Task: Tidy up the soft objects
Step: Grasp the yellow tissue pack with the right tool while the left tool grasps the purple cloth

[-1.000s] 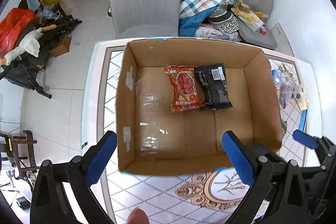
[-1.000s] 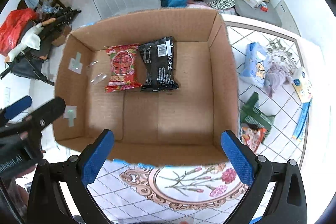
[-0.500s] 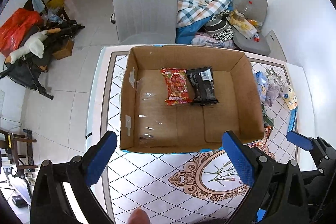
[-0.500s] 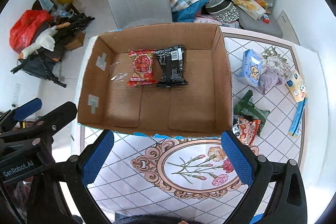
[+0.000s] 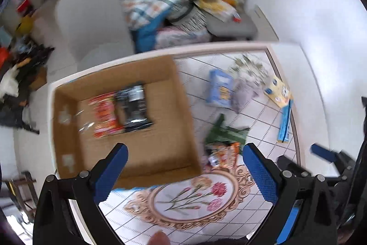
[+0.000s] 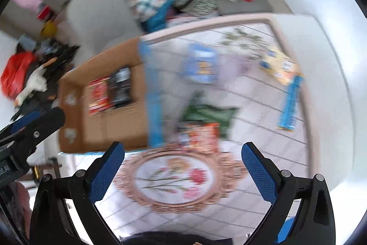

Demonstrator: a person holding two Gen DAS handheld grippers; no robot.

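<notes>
Left gripper (image 5: 183, 162), right gripper (image 6: 182, 160) spread wide, empty, above table (image 5: 229, 210)

two packets (image 5: 123, 111) in box (image 5: 183, 116) (side by side), pouches (image 5: 226, 132) right of box

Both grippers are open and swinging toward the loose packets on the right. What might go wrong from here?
Both views are motion-blurred, so aim may be off. The orange snack packet overlaps the dark green packet close against the brown cardboard box wall, so the right gripper may pinch both or nudge the box. The left gripper hangs near the same spot; they may collide.
</notes>
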